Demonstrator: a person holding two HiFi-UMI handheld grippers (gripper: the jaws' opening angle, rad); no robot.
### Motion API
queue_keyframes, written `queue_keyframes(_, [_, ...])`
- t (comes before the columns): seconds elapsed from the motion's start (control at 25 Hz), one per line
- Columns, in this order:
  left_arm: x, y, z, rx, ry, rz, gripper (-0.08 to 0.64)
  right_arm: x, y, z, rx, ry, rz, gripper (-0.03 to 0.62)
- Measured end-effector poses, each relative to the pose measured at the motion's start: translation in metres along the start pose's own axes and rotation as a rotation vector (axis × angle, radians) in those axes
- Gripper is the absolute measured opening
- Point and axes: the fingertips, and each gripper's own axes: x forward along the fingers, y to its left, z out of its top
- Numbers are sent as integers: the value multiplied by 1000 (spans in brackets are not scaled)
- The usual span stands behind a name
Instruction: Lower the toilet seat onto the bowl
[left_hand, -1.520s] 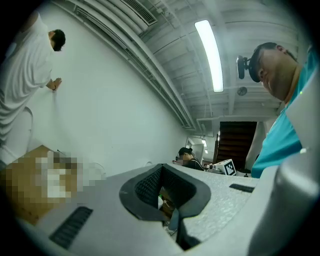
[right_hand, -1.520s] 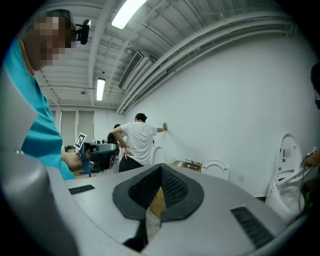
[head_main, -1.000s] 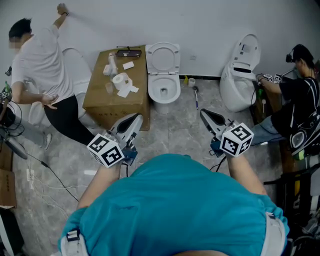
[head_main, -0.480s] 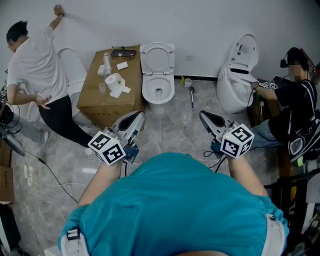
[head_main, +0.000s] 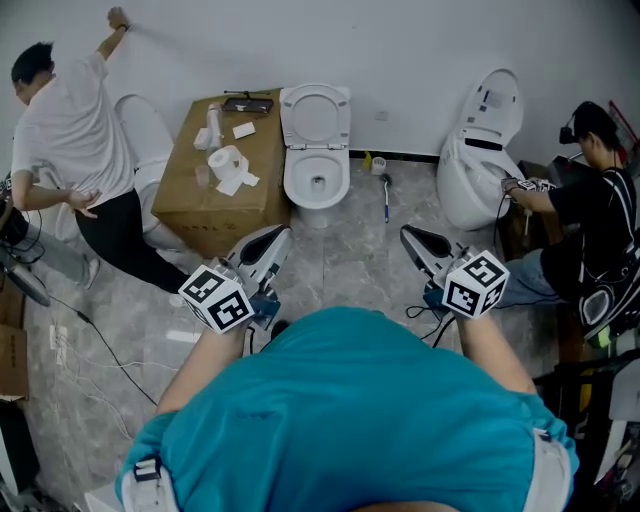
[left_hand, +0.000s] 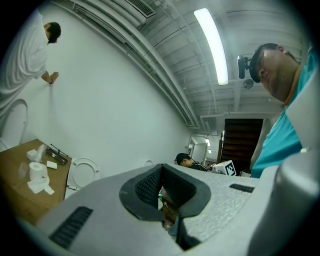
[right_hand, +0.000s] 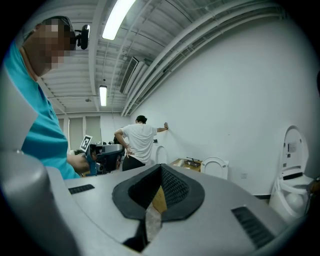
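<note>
Fingers: on the left gripper (head_main: 280, 236) and the right gripper (head_main: 406, 232), both pairs of fingers (left_hand: 145, 187) are pressed together with nothing between them.
Seat: the toilet seat (head_main: 316, 112) stands upright against the wall, above the open bowl (head_main: 316, 180), well ahead of me.
Method: I'd hook its top rim with one gripper and ease it down, not drop it.
Edges: a cardboard box (head_main: 225, 190) sits just beside the bowl's left, and a brush (head_main: 387, 195) lies on the floor to its right.
Room: the floor (head_main: 340, 265) ahead lies open.

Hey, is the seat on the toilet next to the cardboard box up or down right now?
Up. The toilet seat stands raised against the wall behind the bowl, whose rim is uncovered.
</note>
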Motion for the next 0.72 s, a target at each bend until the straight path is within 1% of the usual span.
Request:
queue_keyframes(0.08, [-1,9,1,3,-5,1,3,8,-1,-2,-1,1,5,0])
queue_keyframes(0.16, [-2,27,7,-1,-7,-5,3,28,-1,-1,-4,6,6,0])
queue_keyframes(0.28, [-5,76,24,-1,1,-29,3,79,-4,10,-15,7,-10,0])
queue_keyframes(0.4, [-7,124,42,-7,18,-49,3,128,-4,25,-5,-14,-31,0])
queue_keyframes(0.56, [-6,173,71,11,36,-90,3,183,-4,45,-6,-36,-53,0])
queue_keyframes(0.72, [-5,218,93,13,43,-120,3,229,-9,59,-8,-50,-79,0])
